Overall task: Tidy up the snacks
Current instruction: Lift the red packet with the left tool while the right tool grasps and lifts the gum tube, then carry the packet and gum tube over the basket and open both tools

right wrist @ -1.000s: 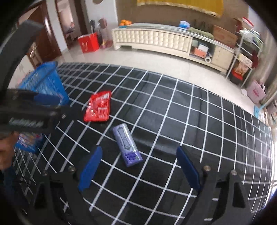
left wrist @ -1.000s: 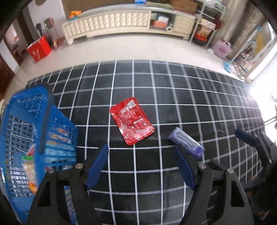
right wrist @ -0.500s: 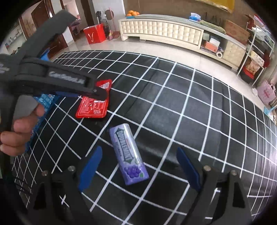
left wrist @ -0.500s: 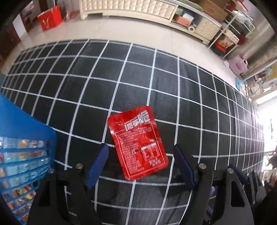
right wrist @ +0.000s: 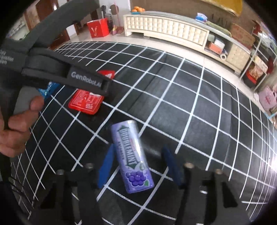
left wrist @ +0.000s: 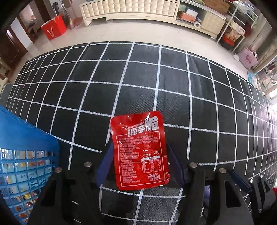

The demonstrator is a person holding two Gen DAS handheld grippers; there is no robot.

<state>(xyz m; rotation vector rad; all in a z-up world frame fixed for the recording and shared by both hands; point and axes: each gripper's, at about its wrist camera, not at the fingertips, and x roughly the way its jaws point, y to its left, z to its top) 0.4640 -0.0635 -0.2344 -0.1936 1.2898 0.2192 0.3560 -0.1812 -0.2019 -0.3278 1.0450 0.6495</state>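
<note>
- Left wrist view is filled by a black cloth with a white grid, on which a red snack packet lies flat, printed side up.
- The left gripper is seen with its two blue fingers set on either side of the packet's lower half; the jaws are narrowed to about the packet's width, but it cannot be told whether the packet is actually pressed.
- A blue basket is found at 8 o'clock in this view, just beside the left finger, and coloured wrappers are glimpsed through its lattice wall.
- At 12 o'clock, past the cloth's far edge, a pale floor and a long cream cabinet are seen; a red bag stands at 11 o'clock.
- Right wrist view is centred on a purple mint box printed with grapes, lying flat on the same cloth and tilted slightly.
- The right gripper is held with its jaws spread wider than the box, a blue finger on each side and a clear gap at the right one.
- At 10 o'clock in this view the left gripper's dark body is seen over the red packet, with a person's hand wrapped round its handle at 9 o'clock.
</note>
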